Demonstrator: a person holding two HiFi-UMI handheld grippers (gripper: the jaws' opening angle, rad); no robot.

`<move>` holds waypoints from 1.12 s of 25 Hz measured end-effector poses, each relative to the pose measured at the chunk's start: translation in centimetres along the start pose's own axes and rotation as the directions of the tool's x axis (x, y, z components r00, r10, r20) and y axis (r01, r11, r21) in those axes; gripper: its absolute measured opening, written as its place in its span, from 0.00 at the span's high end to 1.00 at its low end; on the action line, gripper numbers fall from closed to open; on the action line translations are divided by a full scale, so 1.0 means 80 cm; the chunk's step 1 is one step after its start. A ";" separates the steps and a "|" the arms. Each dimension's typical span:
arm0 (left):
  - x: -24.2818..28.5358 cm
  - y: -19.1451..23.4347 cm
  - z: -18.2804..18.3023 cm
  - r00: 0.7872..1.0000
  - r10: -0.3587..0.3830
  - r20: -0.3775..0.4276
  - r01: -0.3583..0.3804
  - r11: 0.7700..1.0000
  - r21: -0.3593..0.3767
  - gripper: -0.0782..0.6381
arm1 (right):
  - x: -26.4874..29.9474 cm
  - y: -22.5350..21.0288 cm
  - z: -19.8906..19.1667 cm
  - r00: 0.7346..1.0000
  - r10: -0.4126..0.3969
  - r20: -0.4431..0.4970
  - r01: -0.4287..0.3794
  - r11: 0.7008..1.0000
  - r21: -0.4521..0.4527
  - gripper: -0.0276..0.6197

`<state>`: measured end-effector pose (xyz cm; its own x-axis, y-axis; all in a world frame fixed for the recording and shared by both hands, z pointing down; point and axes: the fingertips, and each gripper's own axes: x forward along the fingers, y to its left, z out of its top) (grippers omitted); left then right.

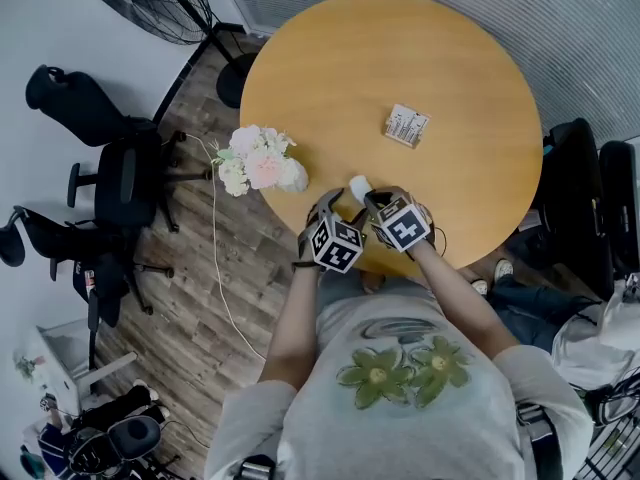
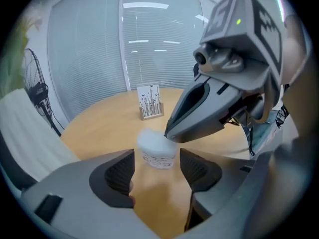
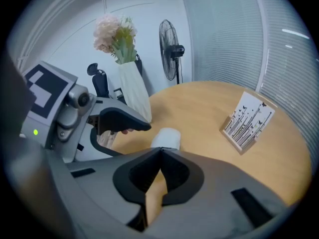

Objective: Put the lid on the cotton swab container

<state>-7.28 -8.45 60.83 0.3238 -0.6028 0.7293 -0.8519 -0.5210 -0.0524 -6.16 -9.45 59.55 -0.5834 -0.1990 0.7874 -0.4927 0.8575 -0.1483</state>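
A small white cotton swab container (image 1: 359, 185) stands on the round wooden table (image 1: 400, 58) near its front edge, with a white top (image 2: 152, 139). My left gripper (image 2: 158, 168) is open. The container (image 2: 158, 152) sits just ahead of its two pads (image 2: 118, 176) with gaps on both sides. My right gripper (image 3: 160, 153) is shut with nothing held. Its closed tip rests at the container's top edge (image 3: 166, 137). In the head view both grippers, left (image 1: 333, 204) and right (image 1: 372, 200), meet at the container from the near side.
A small patterned card stand (image 1: 407, 126) sits further back on the table. A white vase of flowers (image 1: 260, 158) stands at the table's left edge. Office chairs (image 1: 110, 168) and a floor fan (image 1: 150, 3) stand on the floor to the left.
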 end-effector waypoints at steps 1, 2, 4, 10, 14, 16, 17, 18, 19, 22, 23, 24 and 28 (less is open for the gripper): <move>-0.008 0.001 0.005 1.000 0.014 0.022 -0.014 1.000 -0.006 0.49 | -0.002 0.000 -0.002 1.000 0.006 0.023 -0.007 1.000 0.028 0.96; -0.016 0.002 0.011 0.998 0.030 0.047 -0.029 0.999 -0.015 0.49 | -0.004 0.000 -0.003 0.999 0.010 0.046 -0.013 0.999 0.049 0.96; -0.032 0.008 0.024 0.993 0.068 0.097 -0.065 0.997 -0.035 0.53 | -0.011 -0.001 -0.002 0.996 0.007 0.087 -0.012 0.998 0.056 0.96; -0.080 0.025 0.053 0.961 0.177 0.211 -0.163 0.983 -0.083 0.67 | -0.053 0.012 0.023 0.964 0.017 0.264 -0.038 0.997 0.071 0.96; -0.107 0.032 0.078 0.932 0.233 0.279 -0.208 0.971 -0.115 0.76 | -0.085 0.015 0.044 0.936 0.012 0.351 -0.043 0.996 0.083 0.96; -0.118 0.035 0.090 0.916 0.255 0.309 -0.226 0.966 -0.127 0.84 | -0.097 0.016 0.054 0.924 0.010 0.382 -0.047 0.995 0.087 0.96; -0.122 0.036 0.095 0.911 0.260 0.321 -0.228 0.965 -0.132 0.87 | -0.102 0.017 0.058 0.918 0.010 0.397 -0.049 0.995 0.088 0.96; -0.126 0.035 0.100 0.907 0.259 0.332 -0.225 0.965 -0.137 0.89 | -0.108 0.018 0.062 0.911 0.012 0.412 -0.053 0.995 0.088 0.96; -0.130 0.034 0.105 0.904 0.257 0.343 -0.220 0.965 -0.142 0.89 | -0.114 0.019 0.066 0.904 0.014 0.427 -0.056 0.995 0.087 0.96; -0.142 0.032 0.118 0.894 0.257 0.368 -0.211 0.964 -0.161 0.89 | -0.131 0.023 0.077 0.886 0.023 0.463 -0.068 0.994 0.081 0.96; -0.146 0.032 0.123 0.890 0.259 0.375 -0.210 0.963 -0.166 0.89 | -0.136 0.024 0.079 0.881 0.025 0.472 -0.071 0.994 0.079 0.96; -0.150 0.031 0.127 0.886 0.260 0.383 -0.208 0.963 -0.171 0.89 | -0.141 0.024 0.080 0.877 0.027 0.479 -0.072 0.994 0.076 0.96; -0.157 0.025 0.139 0.876 0.258 0.408 -0.195 0.962 -0.191 0.89 | -0.152 0.024 0.082 0.872 0.028 0.489 -0.068 0.996 0.064 0.96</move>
<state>-8.44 -8.64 44.02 0.2317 -0.9089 0.3467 -0.9612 -0.2687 -0.0623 -4.25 -8.54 45.78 -0.8382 -0.3817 0.3894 -0.4923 0.8370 -0.2391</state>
